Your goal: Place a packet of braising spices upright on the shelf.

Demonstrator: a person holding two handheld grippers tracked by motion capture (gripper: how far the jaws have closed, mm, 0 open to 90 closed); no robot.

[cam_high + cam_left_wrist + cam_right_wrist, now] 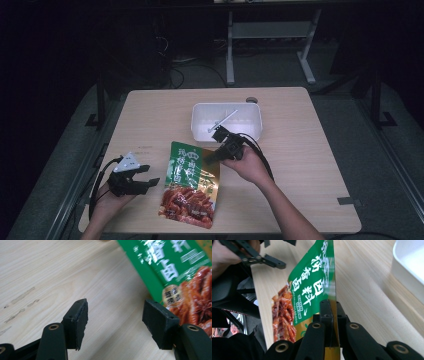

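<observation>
Your right gripper [209,156] pinches the snack bag [190,185]; your left gripper [151,176] stands released beside it.

In the high view the green bag lies at the lower middle of the frame on the table [300,165], its right edge clenched between your right fingers [326,308], just below the white tub [227,120]. Your left fingers [77,320] are spread wide at the lower left, nothing between them, close to the bag's left edge but not touching it.
</observation>
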